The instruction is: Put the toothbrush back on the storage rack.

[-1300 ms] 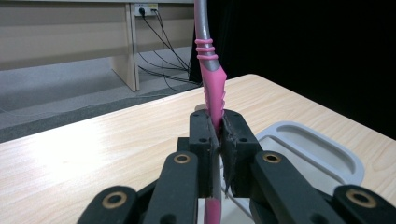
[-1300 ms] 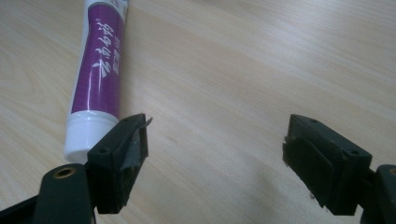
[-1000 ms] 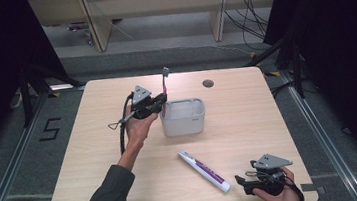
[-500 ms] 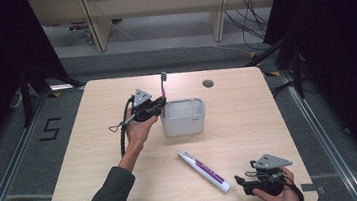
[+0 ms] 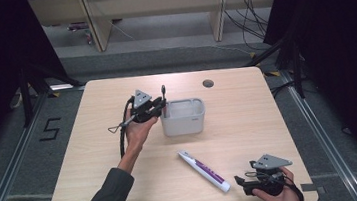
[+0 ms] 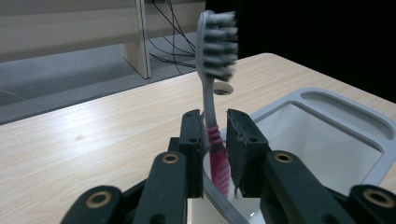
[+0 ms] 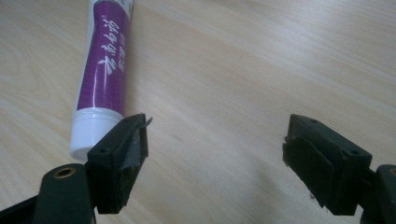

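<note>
My left gripper (image 5: 159, 107) is shut on a toothbrush (image 6: 212, 93) with a grey head and pink grip, held upright at the left rim of a grey plastic bin (image 5: 184, 117). In the left gripper view the jaws clamp the pink grip (image 6: 218, 158), bristles up, above the bin's rim (image 6: 327, 105). A white and purple toothpaste tube (image 5: 204, 170) lies on the table near the front. My right gripper (image 5: 241, 184) rests at the front right, open, with the tube's cap end (image 7: 93, 128) just beyond its left jaw.
The wooden table (image 5: 96, 154) has a round cable hole (image 5: 208, 83) at the back. A cable (image 5: 122, 136) trails from the left gripper. Shelving and wires stand on the floor beyond the table.
The left gripper has shifted slightly with the toothbrush beside the bin. The right gripper has stayed in place.
</note>
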A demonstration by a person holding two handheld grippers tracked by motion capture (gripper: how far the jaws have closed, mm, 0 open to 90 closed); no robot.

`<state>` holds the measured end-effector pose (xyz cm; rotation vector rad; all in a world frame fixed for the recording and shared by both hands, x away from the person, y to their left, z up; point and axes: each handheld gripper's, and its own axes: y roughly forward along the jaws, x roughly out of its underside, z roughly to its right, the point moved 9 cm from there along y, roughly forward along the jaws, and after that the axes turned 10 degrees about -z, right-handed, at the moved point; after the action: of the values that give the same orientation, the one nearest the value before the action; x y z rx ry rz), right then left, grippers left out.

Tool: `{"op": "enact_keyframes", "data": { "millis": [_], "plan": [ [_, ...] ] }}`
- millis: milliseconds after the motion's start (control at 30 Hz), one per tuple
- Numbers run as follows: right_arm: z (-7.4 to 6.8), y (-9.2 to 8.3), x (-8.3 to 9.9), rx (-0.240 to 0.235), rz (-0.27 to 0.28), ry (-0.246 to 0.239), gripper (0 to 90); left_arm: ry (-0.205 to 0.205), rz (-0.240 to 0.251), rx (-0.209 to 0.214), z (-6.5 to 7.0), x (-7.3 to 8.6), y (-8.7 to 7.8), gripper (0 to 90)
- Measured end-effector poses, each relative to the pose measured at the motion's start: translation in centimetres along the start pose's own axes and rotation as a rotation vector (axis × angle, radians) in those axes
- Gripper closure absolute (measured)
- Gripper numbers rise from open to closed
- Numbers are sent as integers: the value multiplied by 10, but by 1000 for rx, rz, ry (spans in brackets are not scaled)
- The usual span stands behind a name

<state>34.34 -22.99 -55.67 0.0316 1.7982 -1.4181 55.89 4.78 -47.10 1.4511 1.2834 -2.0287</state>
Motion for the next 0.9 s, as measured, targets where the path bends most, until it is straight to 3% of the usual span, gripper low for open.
{"op": "enact_keyframes", "data": {
  "millis": [100,233,267,500,600,800,900],
  "plan": [
    [1,1,-1,-3,8,-25,225,-15,8,-3,-2,-1,-5,648],
    [-4,-1,2,-22,-21,50,225,-21,20,-5,-3,-1,-12,590],
    [1,-1,0,4,-3,2,225,-24,15,-5,-3,-1,-15,572],
    [2,-1,-2,5,15,-2,225,-33,4,0,0,-2,-26,500],
    [2,-1,-1,7,12,9,225,-41,-23,28,3,1,-28,426],
    [1,-1,-2,-11,16,20,227,-15,-69,59,9,6,-37,363],
    [1,-1,-2,-15,17,27,227,-2,-69,70,14,6,-43,351]
  ]
}}
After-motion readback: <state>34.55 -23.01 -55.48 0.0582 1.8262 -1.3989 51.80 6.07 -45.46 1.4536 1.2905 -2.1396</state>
